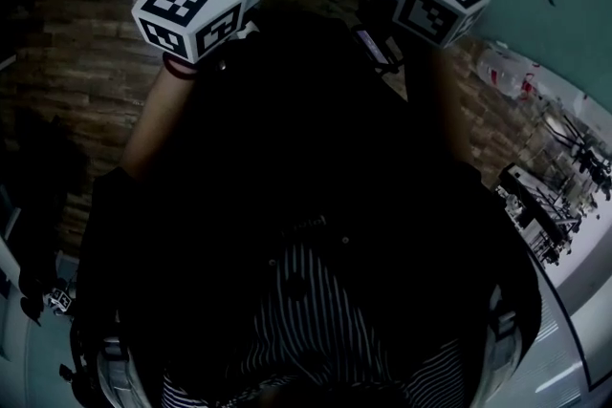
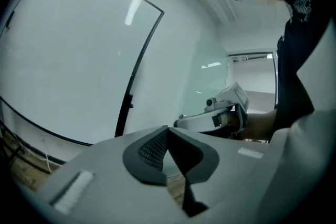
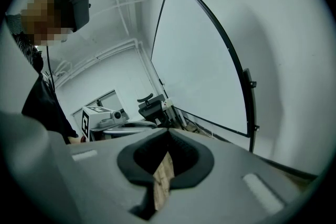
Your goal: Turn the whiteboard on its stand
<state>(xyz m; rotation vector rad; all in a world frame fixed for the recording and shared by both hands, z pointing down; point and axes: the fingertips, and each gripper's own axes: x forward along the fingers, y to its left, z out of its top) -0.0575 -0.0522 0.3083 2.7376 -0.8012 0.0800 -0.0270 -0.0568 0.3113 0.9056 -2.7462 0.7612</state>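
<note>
A person holds two grippers out side by side. On the left, the left gripper [image 2: 168, 129] has its jaws pressed together with nothing between them. Just to its right, the right gripper [image 3: 168, 131] is likewise closed and empty. Ahead of both stands the whiteboard [image 2: 73, 55], blank and black-framed, touched by neither gripper, over a wood-plank floor [image 1: 86, 62].
</note>
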